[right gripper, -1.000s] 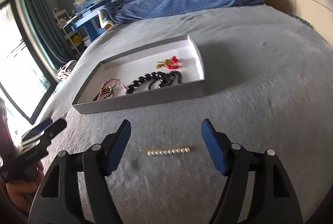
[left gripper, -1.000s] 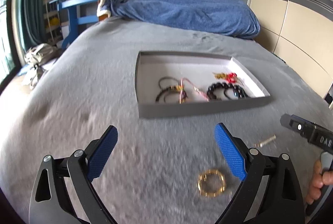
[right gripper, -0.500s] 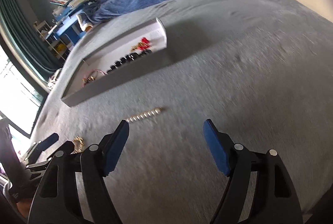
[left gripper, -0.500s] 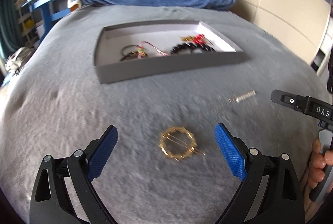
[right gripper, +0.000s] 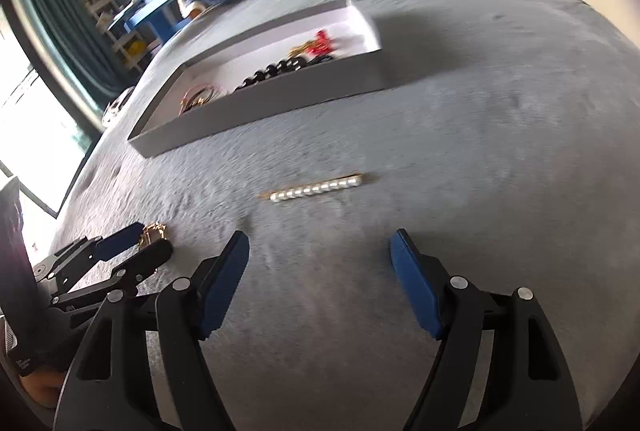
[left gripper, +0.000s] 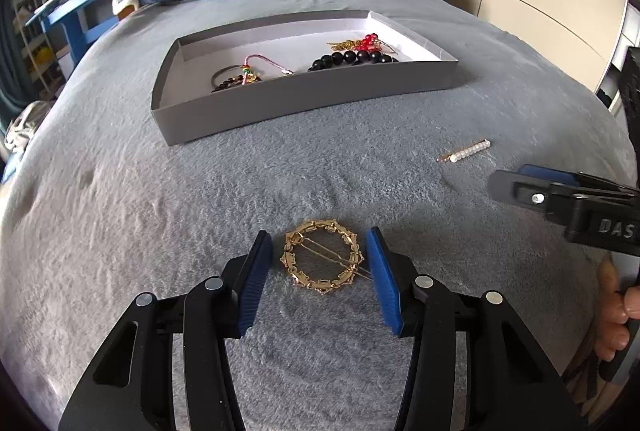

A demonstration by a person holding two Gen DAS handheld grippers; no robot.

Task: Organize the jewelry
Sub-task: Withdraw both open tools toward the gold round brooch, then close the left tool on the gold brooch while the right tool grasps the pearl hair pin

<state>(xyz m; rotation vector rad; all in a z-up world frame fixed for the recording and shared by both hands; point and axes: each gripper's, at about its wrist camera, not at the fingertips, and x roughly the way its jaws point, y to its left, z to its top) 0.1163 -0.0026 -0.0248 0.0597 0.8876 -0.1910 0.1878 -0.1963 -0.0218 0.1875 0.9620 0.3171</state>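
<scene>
Here the left gripper (left gripper: 320, 251), jaws closing, brackets the round gold openwork brooch (left gripper: 323, 256) on the grey plush bedspread (left gripper: 160, 215), pads not yet touching. The right gripper (right gripper: 320, 247) hangs wide and empty before the slim pearl-studded hair clip (right gripper: 316, 188); the shallow grey cardboard tray (left gripper: 304, 99) lies beyond.

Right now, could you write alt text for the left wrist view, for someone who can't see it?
The left gripper is closing around a round gold hair clip lying on a grey blanket, pads not yet touching. Behind sits a grey tray of bracelets; a pearl clip lies right.
</scene>
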